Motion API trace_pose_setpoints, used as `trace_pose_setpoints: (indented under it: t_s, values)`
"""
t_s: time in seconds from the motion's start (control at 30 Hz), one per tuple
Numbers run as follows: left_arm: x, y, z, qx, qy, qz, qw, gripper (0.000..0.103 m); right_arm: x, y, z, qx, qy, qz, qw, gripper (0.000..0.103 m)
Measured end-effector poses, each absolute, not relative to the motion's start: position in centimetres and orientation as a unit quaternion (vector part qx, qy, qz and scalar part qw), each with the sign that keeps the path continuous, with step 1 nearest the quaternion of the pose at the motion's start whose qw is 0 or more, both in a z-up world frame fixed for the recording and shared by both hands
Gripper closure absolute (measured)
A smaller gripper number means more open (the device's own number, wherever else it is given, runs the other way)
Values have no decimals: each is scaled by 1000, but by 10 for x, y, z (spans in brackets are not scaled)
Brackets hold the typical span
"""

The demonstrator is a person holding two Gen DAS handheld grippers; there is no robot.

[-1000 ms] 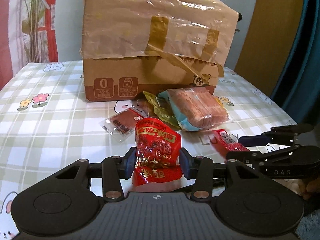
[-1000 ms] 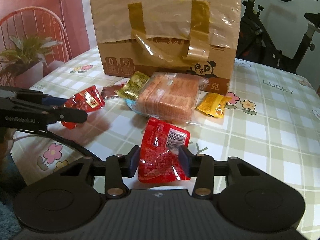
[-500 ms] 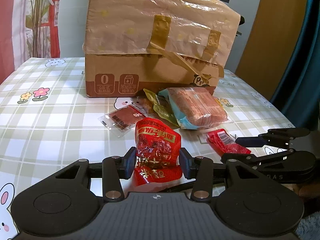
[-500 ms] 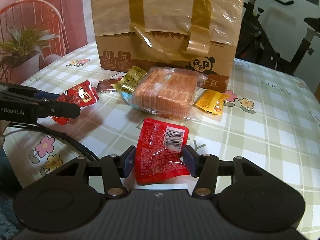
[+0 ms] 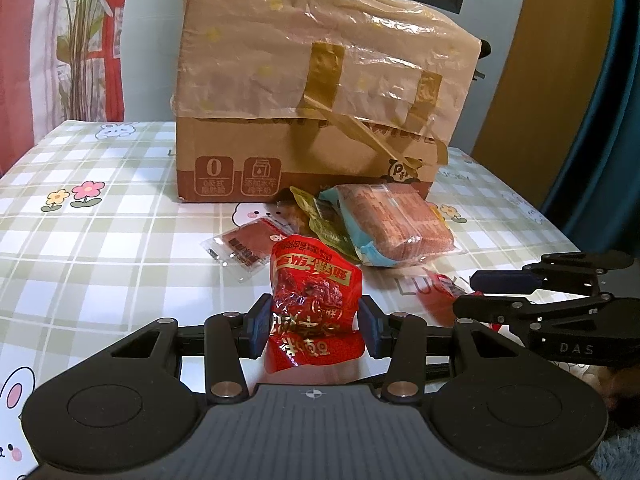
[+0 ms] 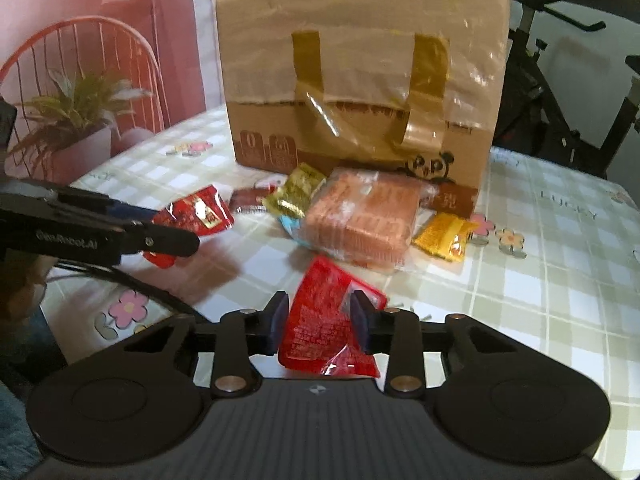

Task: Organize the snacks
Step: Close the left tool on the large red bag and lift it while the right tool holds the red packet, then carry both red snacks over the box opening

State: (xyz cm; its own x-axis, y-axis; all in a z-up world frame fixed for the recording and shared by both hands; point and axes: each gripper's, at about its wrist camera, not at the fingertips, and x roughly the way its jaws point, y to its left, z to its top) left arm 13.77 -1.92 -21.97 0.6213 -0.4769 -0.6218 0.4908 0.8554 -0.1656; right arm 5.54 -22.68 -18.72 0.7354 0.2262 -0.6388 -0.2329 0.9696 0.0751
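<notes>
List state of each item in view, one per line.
left tool: shut on red snack pouch, held upright
right tool: shut on flat red packet, tilted
cardboard box: upright, top wrapped in taped plastic
pink wafer pack: lying flat, sealed
green-gold packet: lying against the wafer pack
orange packet: lying on table
clear-edged brown sachet: lying flat

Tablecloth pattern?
Pale green and white check with cartoon flowers and bunnies on the tablecloth; clearest in the left wrist view.
</notes>
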Motion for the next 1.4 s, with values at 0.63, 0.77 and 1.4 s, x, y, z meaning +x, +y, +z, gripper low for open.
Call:
trace_pose_setpoints:
  t_s: [0.63, 0.77, 1.4]
  values:
    - [133, -14, -213, 4, 327, -260, 909, 55, 48, -227, -175, -13, 316, 128, 940, 68]
    - [134, -9, -207, 2, 313, -254, 915, 55, 42, -234, -161, -9, 294, 118, 948, 67]
    - [185, -29, -67, 20, 134, -279, 951, 55, 81, -241, -37, -100, 112, 134, 980, 67]
